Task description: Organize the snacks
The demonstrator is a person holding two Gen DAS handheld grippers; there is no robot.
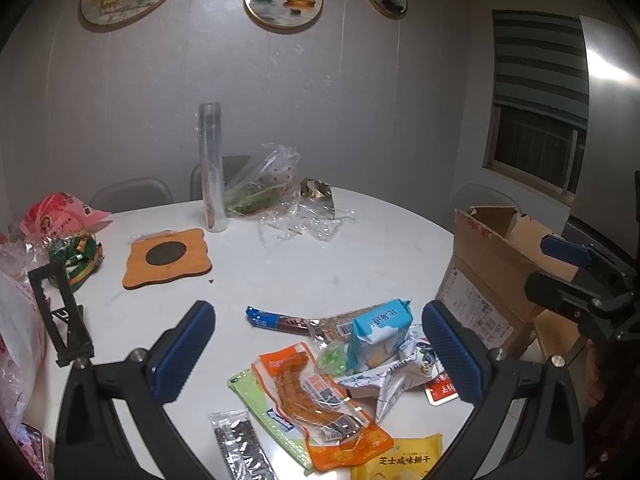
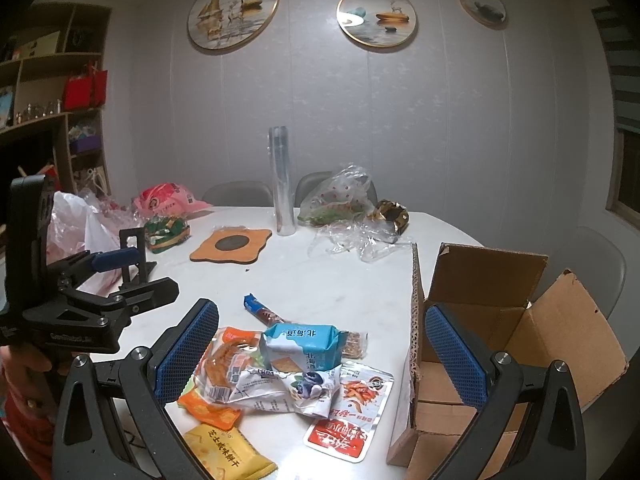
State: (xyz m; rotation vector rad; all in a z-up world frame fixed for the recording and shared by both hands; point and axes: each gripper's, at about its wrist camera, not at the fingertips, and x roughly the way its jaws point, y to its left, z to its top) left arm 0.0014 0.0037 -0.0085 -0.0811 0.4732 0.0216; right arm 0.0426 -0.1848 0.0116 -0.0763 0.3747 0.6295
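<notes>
A heap of snack packets lies on the white round table (image 1: 304,264): a light blue cracker pack (image 1: 378,332) (image 2: 306,346), an orange clear-window packet (image 1: 320,400) (image 2: 220,364), a blue chocolate bar (image 1: 280,322) (image 2: 260,312), a yellow cheese cracker pack (image 1: 400,460) (image 2: 228,452), a blueberry pouch (image 2: 296,390) and a red-and-white pouch (image 2: 352,412). An open cardboard box (image 1: 492,264) (image 2: 500,340) stands right of the heap. My left gripper (image 1: 320,352) is open and empty above the heap. My right gripper (image 2: 322,352) is open and empty, over the heap beside the box.
A bamboo coaster (image 1: 168,258), a tall clear tube (image 1: 212,168), crumpled plastic bags (image 1: 280,196), a pink bag (image 1: 60,210) and a green packet (image 1: 78,256) lie farther back. A black stand (image 1: 60,312) is at the left. Chairs stand behind the table.
</notes>
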